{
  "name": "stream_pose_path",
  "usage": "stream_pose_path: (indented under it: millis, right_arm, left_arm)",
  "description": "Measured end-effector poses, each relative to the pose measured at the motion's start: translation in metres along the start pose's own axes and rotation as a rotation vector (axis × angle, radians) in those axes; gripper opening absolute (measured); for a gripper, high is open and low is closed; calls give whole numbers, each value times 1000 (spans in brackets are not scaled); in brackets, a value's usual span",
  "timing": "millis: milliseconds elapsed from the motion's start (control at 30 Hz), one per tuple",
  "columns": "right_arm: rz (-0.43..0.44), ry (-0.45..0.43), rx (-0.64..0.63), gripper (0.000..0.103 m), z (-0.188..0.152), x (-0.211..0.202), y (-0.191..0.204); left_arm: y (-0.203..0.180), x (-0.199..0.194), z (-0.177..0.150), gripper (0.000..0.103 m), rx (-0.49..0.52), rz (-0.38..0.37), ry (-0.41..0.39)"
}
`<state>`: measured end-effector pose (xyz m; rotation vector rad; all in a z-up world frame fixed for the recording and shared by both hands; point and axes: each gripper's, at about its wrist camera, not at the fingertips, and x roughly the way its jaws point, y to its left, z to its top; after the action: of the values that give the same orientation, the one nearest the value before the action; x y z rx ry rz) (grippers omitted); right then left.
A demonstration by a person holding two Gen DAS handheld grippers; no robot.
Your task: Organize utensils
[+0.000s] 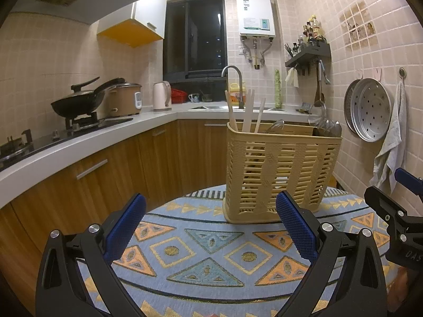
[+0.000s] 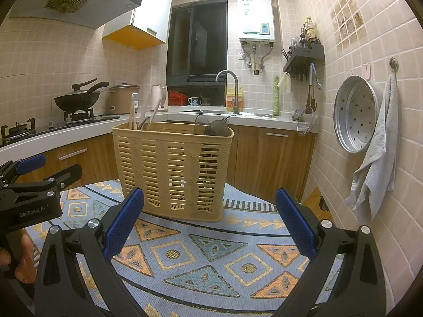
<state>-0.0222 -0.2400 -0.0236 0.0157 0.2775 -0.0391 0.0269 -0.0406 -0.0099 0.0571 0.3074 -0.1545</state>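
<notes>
A beige slatted utensil basket (image 1: 280,174) stands upright on a round table with a patterned blue cloth (image 1: 201,253). Pale chopsticks (image 1: 247,113) stick up from its left end and metal spoons (image 1: 329,129) lean at its right end. My left gripper (image 1: 211,227) is open and empty, just in front of the basket. In the right wrist view the basket (image 2: 171,174) stands ahead with chopsticks (image 2: 137,116) and spoons (image 2: 214,126) in it. My right gripper (image 2: 208,227) is open and empty before it. The left gripper (image 2: 34,182) shows at the left edge.
A kitchen counter (image 1: 87,142) with wok, rice cooker and kettle runs along the left and back, with a sink (image 1: 232,107) under the window. A steamer tray (image 1: 370,113) and a towel (image 1: 394,137) hang on the right wall. The right gripper (image 1: 396,211) shows at the right edge.
</notes>
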Motion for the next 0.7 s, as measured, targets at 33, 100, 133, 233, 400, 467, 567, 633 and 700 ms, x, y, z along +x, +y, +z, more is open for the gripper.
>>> stream_pose_path:
  millis: [33,100,133,233,400,467,567,633,700]
  right_arm:
    - [0,0,0,95,0,0,0]
    - [0,-2,-2,95,0,0,0]
    - [0,-2,-3,95,0,0,0]
    - [3,-3,-4,95,-1,1,1]
    - [4,-3,-3,95,-1,1,1]
    - [5,-4,-3,95,-1,1,1]
    - [5,-3,-4,95,-1,1,1]
    - [3,-2,-4,95,-1,1,1]
    - [1,2,-2,95,-1,1,0]
  left_arm:
    - [0,0,0,95,1,0,0]
    - [0,0,0,95,4,-1,0]
    - [0,0,0,95,4,-2,2]
    - [-1,1,0,95,2,-4,5]
    - [-1,1,-1,95,3,-2,6]
    - [-2,1,-1,95,4,2,7]
    - [-2,1,-1,95,3,9,6]
    - [-3,0,-1,95,4,20,1]
    - [-2,0,-1,95,0,30,-2]
